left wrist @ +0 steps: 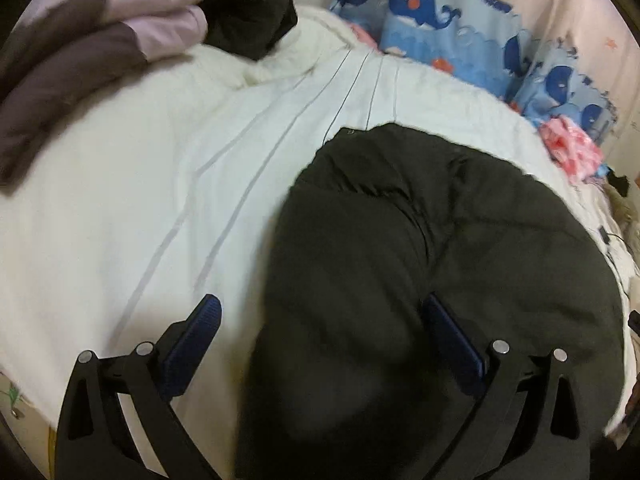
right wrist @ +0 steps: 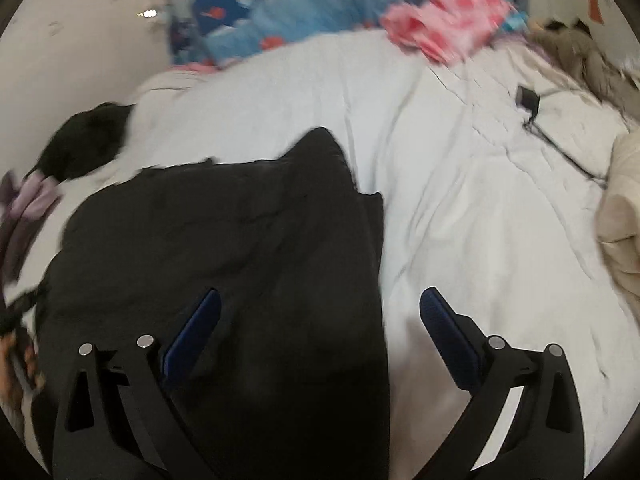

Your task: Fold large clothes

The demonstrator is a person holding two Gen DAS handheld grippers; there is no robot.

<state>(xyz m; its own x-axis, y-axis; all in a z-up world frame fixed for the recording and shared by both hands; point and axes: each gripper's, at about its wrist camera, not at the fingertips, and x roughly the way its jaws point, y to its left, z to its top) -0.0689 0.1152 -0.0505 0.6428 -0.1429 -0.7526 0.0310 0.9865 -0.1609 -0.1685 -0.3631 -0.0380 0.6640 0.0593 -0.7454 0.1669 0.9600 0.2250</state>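
A large black garment (left wrist: 420,264) lies partly folded on the white bed (left wrist: 140,200), near its front edge. The left tool (left wrist: 320,344) and right tool (right wrist: 320,336) hover over it, jaws apart, holding nothing. Next, I judge, each must pinch an edge to fold again

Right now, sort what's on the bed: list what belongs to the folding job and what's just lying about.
For the job:
black jacket
left hand-held gripper, open
right hand-held gripper, open

Lying about:
whale-print blanket
pink cloth
purple padded garment
small black bundle
black cable
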